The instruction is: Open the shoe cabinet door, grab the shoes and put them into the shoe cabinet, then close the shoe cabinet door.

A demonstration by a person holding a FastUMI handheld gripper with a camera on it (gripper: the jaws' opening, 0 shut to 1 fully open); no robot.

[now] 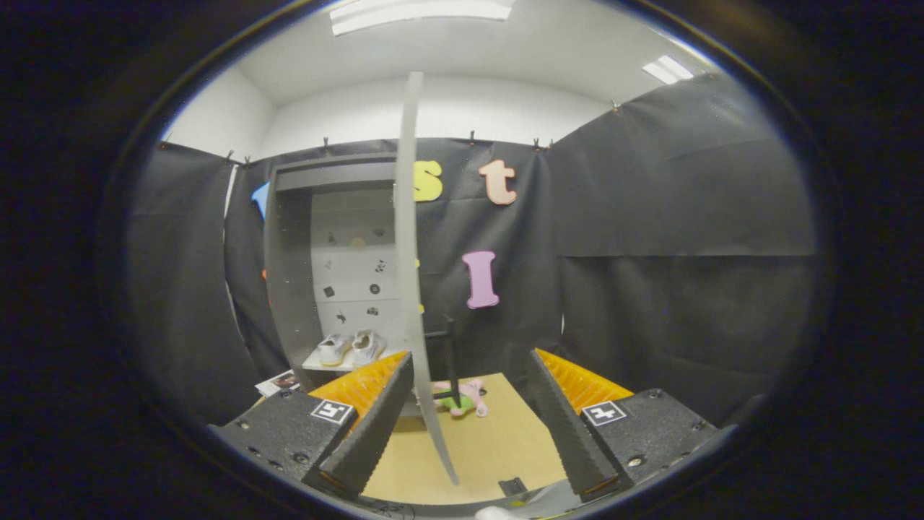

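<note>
Gripper view: the gripper [469,422] is spread wide, gripping nothing, with the door [409,238] seen edge-on between its fingers, nearer the left one — touching or not, I can't tell. The shoes [351,348] already sit as a pair on the cabinet [289,274] shelf, at about eleven o'clock beyond the fingers. Closing looks like the step in hand — best to press the door's face steadily from the right, swinging it leftward without pinching its thin edge.

The hand-held gripper [469,412] is spread wide; the cabinet door [409,253] stands edge-on between its fingers, shoes [351,347] inside the cabinet [289,289]
</note>
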